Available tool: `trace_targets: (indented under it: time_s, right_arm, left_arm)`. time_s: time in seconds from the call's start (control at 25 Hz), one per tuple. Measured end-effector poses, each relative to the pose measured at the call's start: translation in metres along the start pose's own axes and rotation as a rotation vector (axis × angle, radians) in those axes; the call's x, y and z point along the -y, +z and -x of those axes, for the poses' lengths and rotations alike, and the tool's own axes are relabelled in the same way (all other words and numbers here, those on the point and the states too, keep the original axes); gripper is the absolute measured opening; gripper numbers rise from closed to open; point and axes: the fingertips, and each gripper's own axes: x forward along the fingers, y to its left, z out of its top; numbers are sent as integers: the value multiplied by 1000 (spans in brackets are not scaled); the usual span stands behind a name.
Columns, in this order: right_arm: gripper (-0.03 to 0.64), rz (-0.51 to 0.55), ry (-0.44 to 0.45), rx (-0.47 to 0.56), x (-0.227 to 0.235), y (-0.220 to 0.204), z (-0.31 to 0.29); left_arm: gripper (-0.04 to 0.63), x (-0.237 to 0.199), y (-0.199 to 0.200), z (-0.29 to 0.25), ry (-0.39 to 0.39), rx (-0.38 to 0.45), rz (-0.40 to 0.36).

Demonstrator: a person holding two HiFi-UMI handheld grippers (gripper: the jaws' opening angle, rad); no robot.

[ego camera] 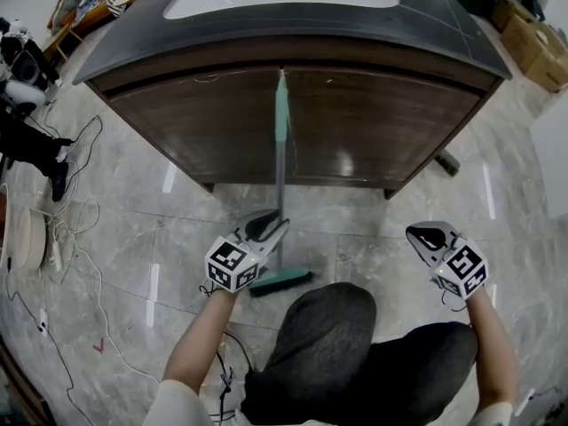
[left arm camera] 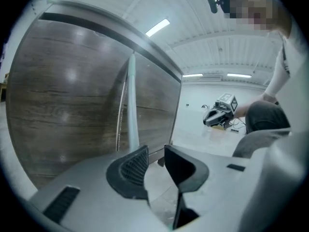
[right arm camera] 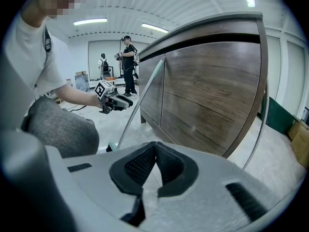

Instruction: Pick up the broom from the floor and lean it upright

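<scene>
Against the counter the broom stands nearly upright, head on the floor. My left fingers are apart, empty, near the handle; my right fingers are together (well aside). Polished tile could let the head slide, or a stray brush from me could topple it.

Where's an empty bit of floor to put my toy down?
Bare floor lies between the broom and the right tool, in front of the counter. The left side is crowded with cables.
</scene>
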Motion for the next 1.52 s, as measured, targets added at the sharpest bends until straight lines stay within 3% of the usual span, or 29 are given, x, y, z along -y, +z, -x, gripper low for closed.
trace_targets:
  time_s: [0.36,1.0,1.28,1.52]
  right_arm:
    - [2,-60,-22,56,5,-19,6]
    - [2,-180,-87,129,19,-124,11]
    - [2,-276,-113,112,25,-127,63]
    - [2,-398,-119,96,34,-54,148]
  left_arm:
    - [72,31,1,-28,-84,3,-42]
    - [23,79,-72,-97,-198,-52,-61]
    - [9,107,-34,-96,-167,-119,32]
    - [8,141,66,-64,-160,-186,46]
